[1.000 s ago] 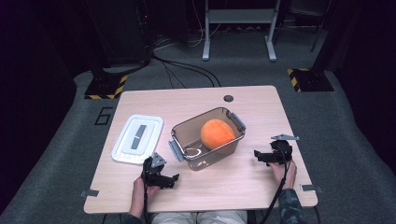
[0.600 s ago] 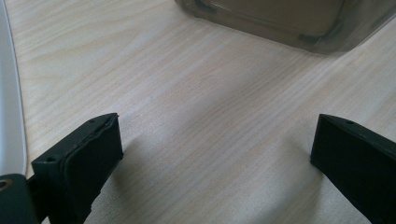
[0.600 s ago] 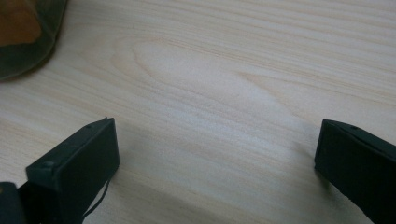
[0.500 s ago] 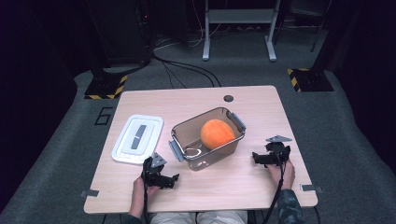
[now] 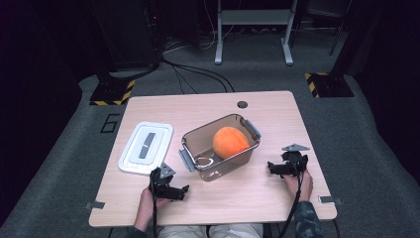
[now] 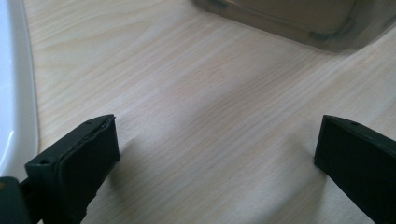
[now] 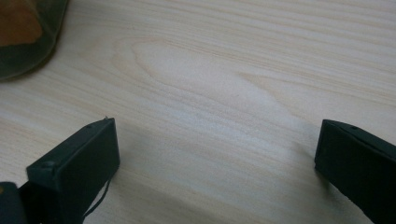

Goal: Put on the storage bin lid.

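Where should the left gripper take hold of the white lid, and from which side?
Probably by the raised grey handle strip on top of the white lid, coming from above. The lid lies flat, so its edges offer little; the left gripper, jaws open, sits nearest.

left tool (image 5: 182, 190) gaping, right tool (image 5: 272, 167) gaping

One sign can be read: a big dark number "6" (image 5: 110, 123) marked on the grey carpet floor (image 5: 74, 148). It sits at about 9 o'clock from the light wooden desk (image 5: 277, 109), just beside the desk's far left corner. The yellow and black striped plates (image 5: 113, 92) on the floor have stripes but no words. Nothing else can be read.
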`<state>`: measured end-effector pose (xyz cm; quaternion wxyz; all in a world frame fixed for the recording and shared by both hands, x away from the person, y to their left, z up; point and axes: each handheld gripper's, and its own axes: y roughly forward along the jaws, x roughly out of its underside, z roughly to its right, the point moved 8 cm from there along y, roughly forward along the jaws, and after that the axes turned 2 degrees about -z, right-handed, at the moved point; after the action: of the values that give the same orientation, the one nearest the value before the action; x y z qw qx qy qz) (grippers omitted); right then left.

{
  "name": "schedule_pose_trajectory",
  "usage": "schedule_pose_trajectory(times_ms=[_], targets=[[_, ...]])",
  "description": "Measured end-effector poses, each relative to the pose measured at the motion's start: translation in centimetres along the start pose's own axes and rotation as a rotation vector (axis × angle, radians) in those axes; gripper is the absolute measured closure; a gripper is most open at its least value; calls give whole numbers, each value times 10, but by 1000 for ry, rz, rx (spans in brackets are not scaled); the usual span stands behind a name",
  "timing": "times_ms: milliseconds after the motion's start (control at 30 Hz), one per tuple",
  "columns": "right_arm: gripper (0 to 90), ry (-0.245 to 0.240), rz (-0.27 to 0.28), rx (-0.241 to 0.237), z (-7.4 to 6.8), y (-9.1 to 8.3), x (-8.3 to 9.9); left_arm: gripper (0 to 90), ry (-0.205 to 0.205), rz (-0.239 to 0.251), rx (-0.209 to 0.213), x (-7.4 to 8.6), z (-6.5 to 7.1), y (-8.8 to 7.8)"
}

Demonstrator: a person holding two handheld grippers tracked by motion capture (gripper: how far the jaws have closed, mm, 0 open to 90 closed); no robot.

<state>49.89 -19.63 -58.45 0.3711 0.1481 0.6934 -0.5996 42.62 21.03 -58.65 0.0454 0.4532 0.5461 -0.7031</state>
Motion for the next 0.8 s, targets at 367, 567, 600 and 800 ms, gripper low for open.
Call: schedule_pose_trajectory(times_ms=[367, 567, 600, 800], targets=[[0, -6, -1, -4, 0, 0, 0, 0, -91, 42, -1, -8, -42, -24], [0, -7, -1, -4, 0, 0, 0, 1, -115, 56, -19, -17, -60, -30], [0, -7, -1, -4, 0, 0, 0, 1, -115, 59, -27, -19, -64, -30], [0, -7, 0, -5, 0, 0, 0, 1, -135, 60, -49, -29, -85, -33]])
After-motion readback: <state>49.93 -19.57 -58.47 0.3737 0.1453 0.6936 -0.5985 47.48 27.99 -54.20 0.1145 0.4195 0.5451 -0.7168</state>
